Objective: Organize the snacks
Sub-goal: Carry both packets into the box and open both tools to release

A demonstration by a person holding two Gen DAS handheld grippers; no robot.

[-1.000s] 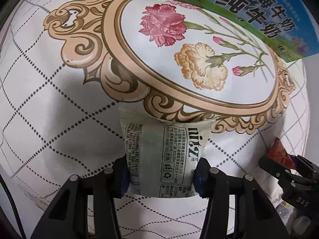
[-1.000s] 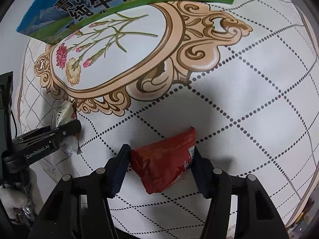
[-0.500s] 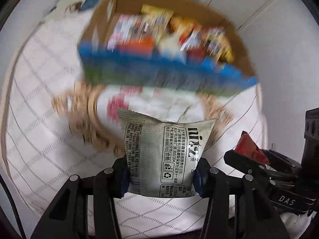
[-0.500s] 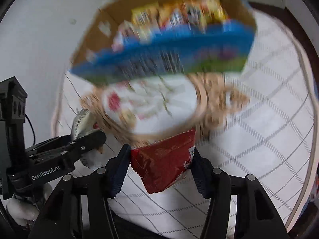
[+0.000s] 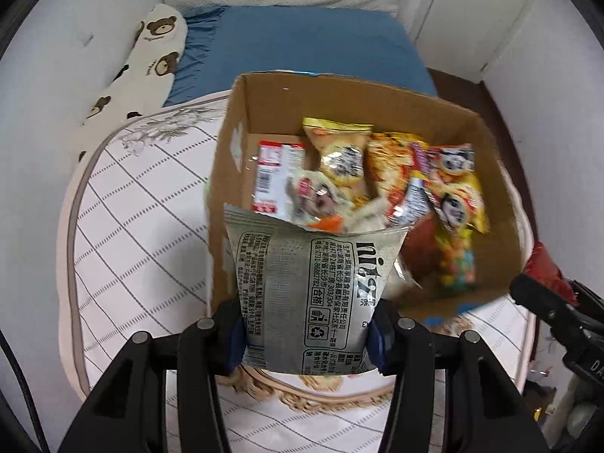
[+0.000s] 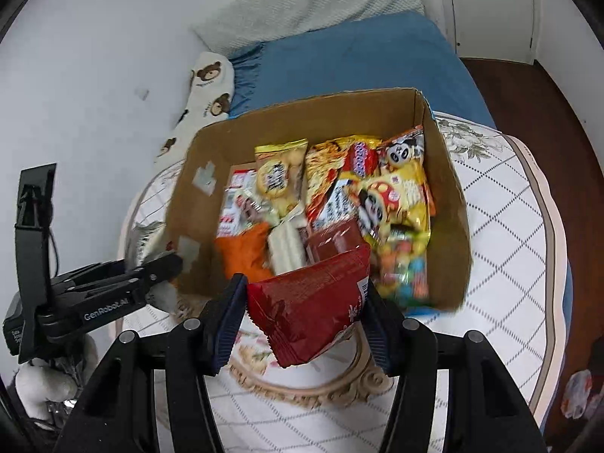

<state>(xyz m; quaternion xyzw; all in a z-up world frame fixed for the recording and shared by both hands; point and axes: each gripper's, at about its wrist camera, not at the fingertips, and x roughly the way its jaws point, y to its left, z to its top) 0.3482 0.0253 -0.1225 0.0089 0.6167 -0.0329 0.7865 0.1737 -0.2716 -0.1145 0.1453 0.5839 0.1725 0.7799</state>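
Note:
My left gripper (image 5: 307,334) is shut on a grey-green snack packet (image 5: 309,287) and holds it in the air at the near edge of an open cardboard box (image 5: 241,113). My right gripper (image 6: 304,313) is shut on a red snack packet (image 6: 307,309), also raised at the box's near edge (image 6: 449,173). The box stands on a white quilted table (image 6: 506,226) and holds several snack bags (image 6: 396,188). The right gripper with its red packet shows at the right of the left wrist view (image 5: 547,294). The left gripper shows at the left of the right wrist view (image 6: 151,264).
Behind the table lies a bed with a blue sheet (image 5: 302,45), a bear-print pillow (image 5: 147,56) and a white wall (image 6: 94,37). A white cupboard door (image 5: 490,11) and brown floor (image 6: 547,87) are at the right. A black stand (image 6: 34,204) is at the left.
Both grippers lifted their packets off the table and rose toward the box. The view went from the tablecloth up to looking down into the open box.

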